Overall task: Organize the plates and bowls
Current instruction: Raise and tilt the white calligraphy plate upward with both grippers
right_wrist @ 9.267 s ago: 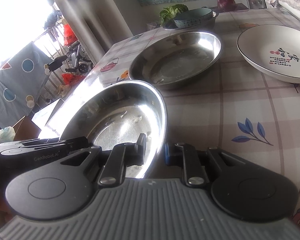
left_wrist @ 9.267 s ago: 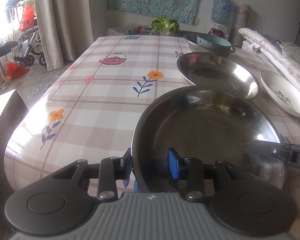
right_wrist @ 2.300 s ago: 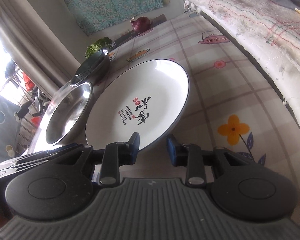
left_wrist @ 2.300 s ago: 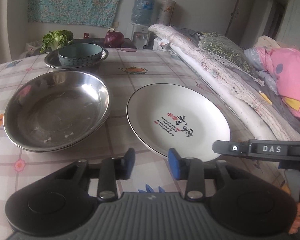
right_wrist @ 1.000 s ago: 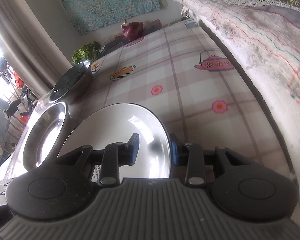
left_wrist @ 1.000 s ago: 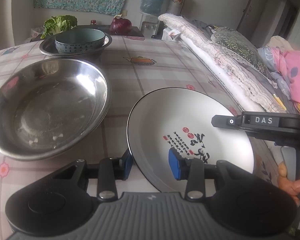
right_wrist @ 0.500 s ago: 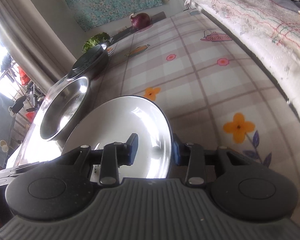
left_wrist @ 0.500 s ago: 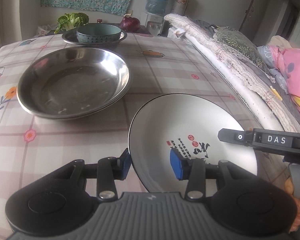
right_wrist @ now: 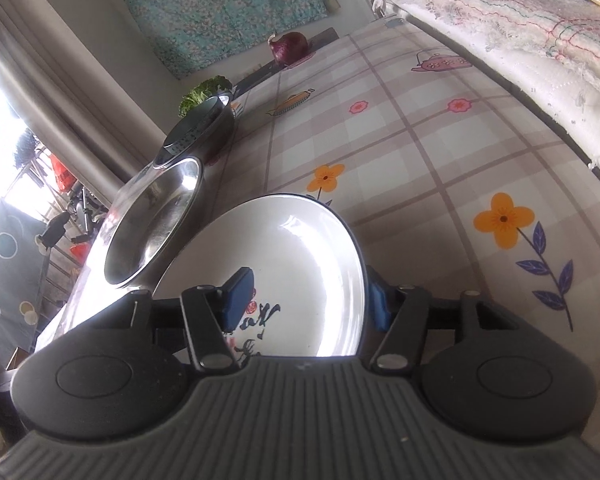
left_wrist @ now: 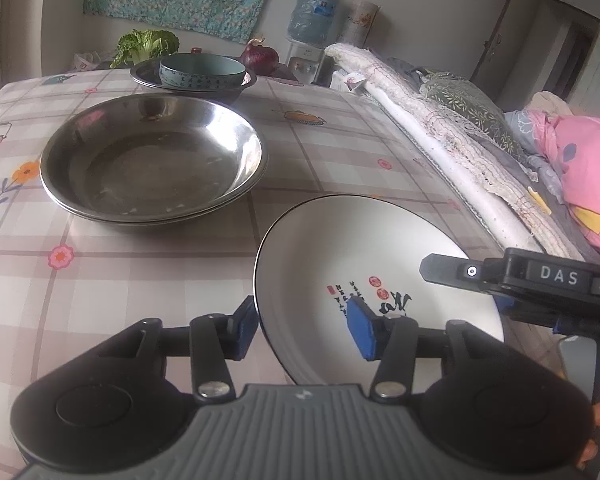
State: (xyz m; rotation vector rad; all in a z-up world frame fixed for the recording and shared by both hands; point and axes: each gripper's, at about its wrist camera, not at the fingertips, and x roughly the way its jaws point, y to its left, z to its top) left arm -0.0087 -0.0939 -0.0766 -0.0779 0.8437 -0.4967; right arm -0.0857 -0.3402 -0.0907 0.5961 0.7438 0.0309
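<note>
Checked tablecloth (left_wrist: pixel 148 280) bears steel bowls (left_wrist: pixel 152 164) beside white plate (left_wrist: pixel 364 248); both grippers' jaws opening astride its rim

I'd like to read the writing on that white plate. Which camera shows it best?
The left wrist view: the white plate shows nearly whole, its writing mostly clear. In the right wrist view the plate is foreshortened, its writing partly hidden.

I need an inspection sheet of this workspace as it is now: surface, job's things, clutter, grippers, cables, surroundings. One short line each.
Surface: table under a checked flowered cloth.
Job's things: white plate near the edge; stacked steel basins; blue bowl inside a further steel basin.
Clutter: red onion, leafy greens at the far end.
Grippers: left gripper and right gripper straddle the plate's rim, jaws opening, pads off it.
Cables: nothing seen.
Surroundings: bedding, water jug, curtain.
</note>
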